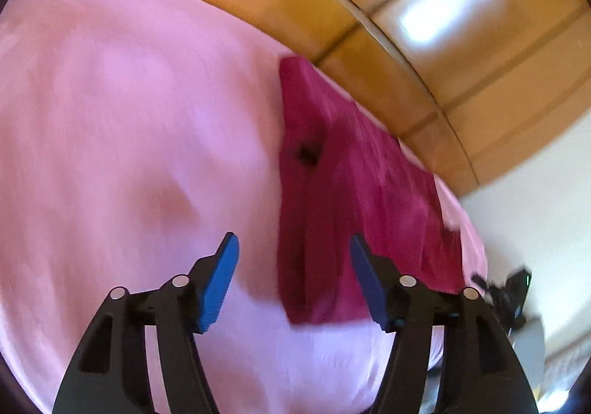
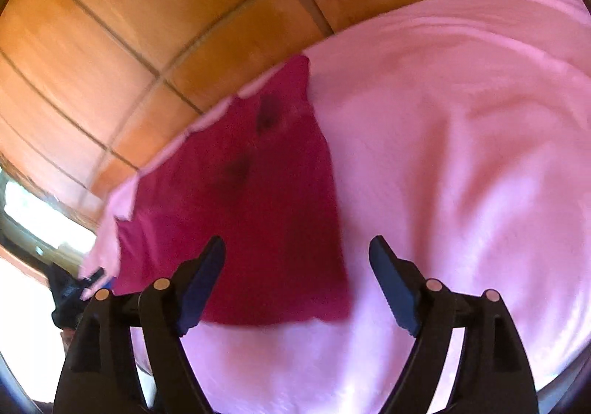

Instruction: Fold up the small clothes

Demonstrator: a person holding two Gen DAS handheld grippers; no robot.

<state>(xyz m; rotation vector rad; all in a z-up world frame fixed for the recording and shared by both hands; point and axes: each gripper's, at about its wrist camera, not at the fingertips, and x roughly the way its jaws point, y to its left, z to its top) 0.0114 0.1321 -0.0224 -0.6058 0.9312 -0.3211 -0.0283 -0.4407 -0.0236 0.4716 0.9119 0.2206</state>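
A crimson garment (image 1: 354, 192) is laid flat on pink bedding (image 1: 129, 118); both grippers' fingers (image 1: 221, 281) (image 2: 207, 284) are held spread, nothing pinched.

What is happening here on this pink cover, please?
A person holds two grippers above a pink blanket and is folding small clothes. A dark red garment lies flat on it, near the edge by the orange tiled floor, and it looks already folded into a rough rectangle. The left gripper and the right gripper are both open and hold nothing; neither appears to touch the cloth. The pictures are blurred.
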